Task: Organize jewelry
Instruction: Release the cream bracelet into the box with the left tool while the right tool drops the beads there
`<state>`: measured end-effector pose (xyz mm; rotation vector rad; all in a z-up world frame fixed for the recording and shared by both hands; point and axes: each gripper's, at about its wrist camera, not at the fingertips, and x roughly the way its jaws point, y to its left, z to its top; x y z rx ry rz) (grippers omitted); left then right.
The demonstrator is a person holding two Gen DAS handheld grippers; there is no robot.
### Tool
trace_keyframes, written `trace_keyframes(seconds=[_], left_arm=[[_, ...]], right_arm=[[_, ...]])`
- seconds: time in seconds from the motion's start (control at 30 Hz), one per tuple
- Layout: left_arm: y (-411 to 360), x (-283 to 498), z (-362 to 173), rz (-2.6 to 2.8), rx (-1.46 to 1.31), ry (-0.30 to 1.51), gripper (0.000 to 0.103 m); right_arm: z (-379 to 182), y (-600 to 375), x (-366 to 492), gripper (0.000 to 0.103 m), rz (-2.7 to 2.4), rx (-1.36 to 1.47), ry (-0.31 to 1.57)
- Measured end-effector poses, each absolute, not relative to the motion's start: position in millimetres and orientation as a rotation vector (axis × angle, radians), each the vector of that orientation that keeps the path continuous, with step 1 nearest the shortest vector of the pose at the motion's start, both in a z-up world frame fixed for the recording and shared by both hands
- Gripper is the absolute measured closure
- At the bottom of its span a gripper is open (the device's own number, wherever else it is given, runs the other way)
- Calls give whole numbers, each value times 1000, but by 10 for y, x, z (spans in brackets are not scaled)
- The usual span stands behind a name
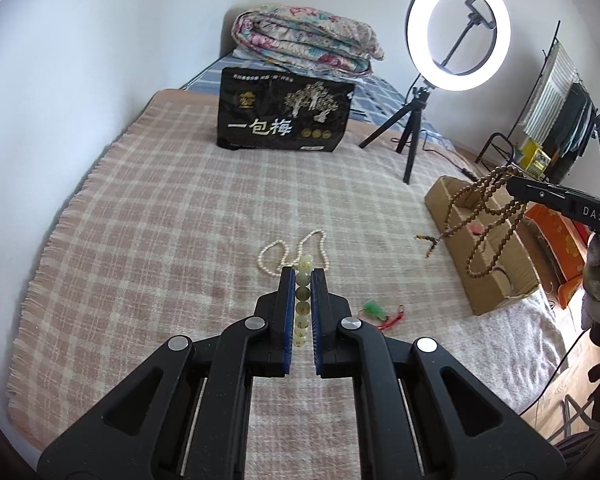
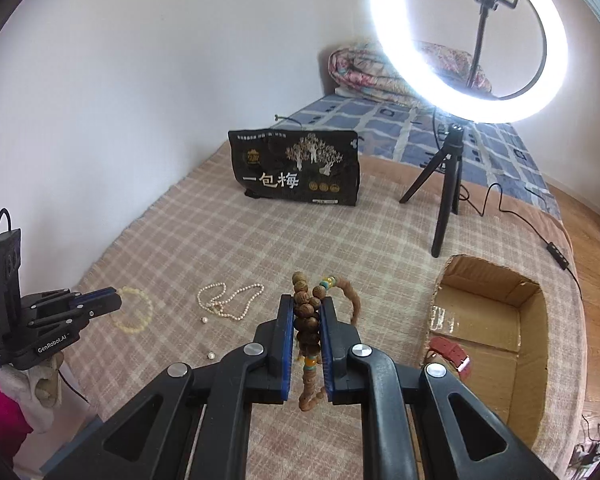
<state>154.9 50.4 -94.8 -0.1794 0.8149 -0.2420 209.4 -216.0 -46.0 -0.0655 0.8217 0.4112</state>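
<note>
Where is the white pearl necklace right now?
The pearl necklace lies loose on the checked blanket, between the left gripper with its pale bead bracelet and the right gripper.

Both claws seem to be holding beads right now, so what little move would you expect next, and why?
Probably the right gripper carries its brown bead strand sideways over the open cardboard box and lets go. The strand hangs clamped above the blanket, not yet over the box. The left gripper holds a pale bead bracelet and could follow.

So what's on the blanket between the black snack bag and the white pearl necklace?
Nothing: in both wrist views, only bare checked blanket lies between the black snack bag and the pearl necklace.
</note>
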Motion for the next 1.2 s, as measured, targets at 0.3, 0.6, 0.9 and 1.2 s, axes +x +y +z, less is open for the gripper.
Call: trace_keyframes(seconds=[0.3,0.6,0.9,1.2], left_arm=[[214,1451,-724,-305,-156,791,98],[-211,1408,-596,-379,-122,781,98],[-685,1467,-560,-462,-82,791,98],[-1203,1576,-570,-550,-55,807,98]], right_arm=[[-210,-2452,1836,93,386,-41,773],[-59,-2887,1657,93,326,-25,743],[10,-3326,1621,93,264,-9,732],[-64,-3608,1705,93,222,1,741]])
